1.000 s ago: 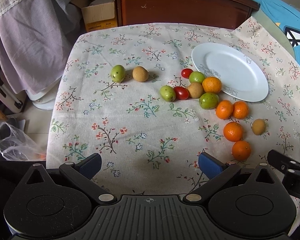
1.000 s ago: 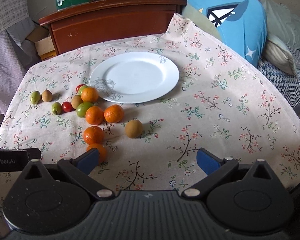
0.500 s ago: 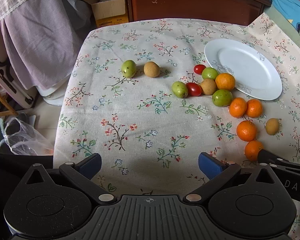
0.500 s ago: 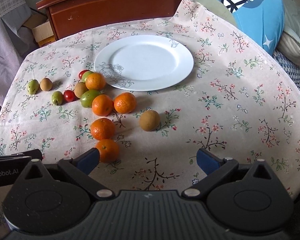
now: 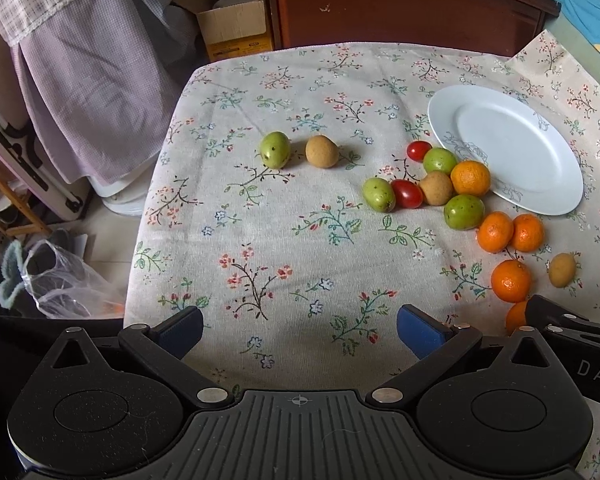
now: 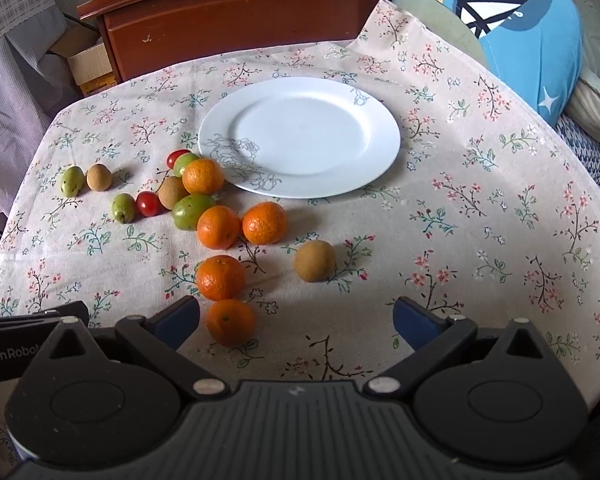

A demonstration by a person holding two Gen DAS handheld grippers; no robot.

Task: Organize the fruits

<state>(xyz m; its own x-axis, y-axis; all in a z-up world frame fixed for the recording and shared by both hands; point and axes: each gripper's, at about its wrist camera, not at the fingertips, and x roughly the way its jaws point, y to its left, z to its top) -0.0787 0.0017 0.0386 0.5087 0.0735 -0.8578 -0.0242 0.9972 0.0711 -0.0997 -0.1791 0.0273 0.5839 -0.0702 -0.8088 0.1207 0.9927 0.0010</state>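
Both grippers hover level over the near edge of the cloth [image 5: 284, 216], pointing forward. The left gripper [image 5: 299, 330] gapes wide, empty. The right gripper [image 6: 296, 320] gapes too, an orange [image 6: 231, 322] inside its left finger, untouched. The remaining fruit sits mid-frame, left of the plate [image 6: 300, 136].

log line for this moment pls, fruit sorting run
phase: approach | left gripper: open, nothing held | right gripper: open, nearest orange by its left finger | plate: no fruit on it
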